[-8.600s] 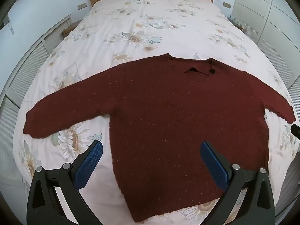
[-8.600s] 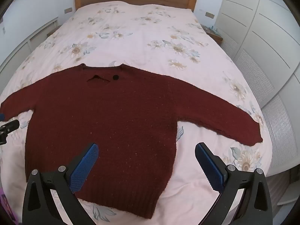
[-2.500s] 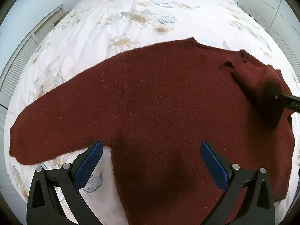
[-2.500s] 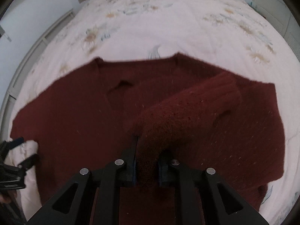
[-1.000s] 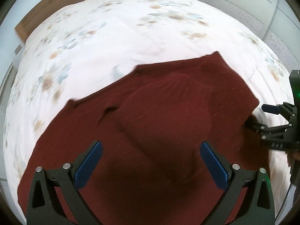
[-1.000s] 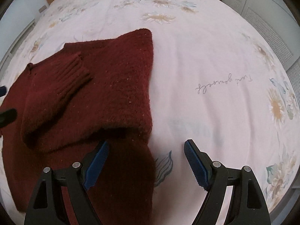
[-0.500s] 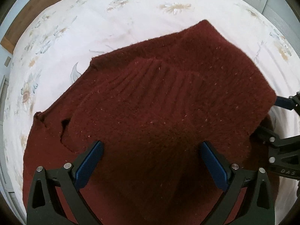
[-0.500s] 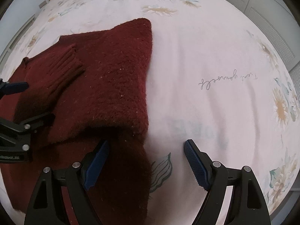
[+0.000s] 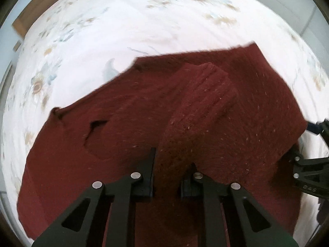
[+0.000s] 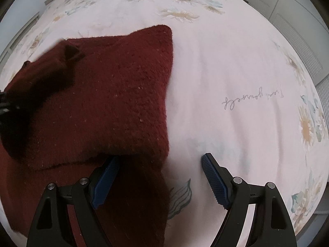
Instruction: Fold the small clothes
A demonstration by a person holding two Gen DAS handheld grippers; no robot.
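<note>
The dark red sweater point(image 9: 236, 111) lies on the floral bed cover point(image 9: 144, 24), its folded sleeve running lengthwise away from the left gripper point(image 9: 170, 164). That gripper's jaws have just been closing and now pinch the sleeve's near end. The right gripper point(image 10: 160, 175) stands wide, holding nothing, its left pad point(image 10: 104, 183) at the sweater's side edge.

Black hand-held gripper point(image 10: 160, 177), ridged blue pads point(image 10: 213, 179), silver screws.
</note>
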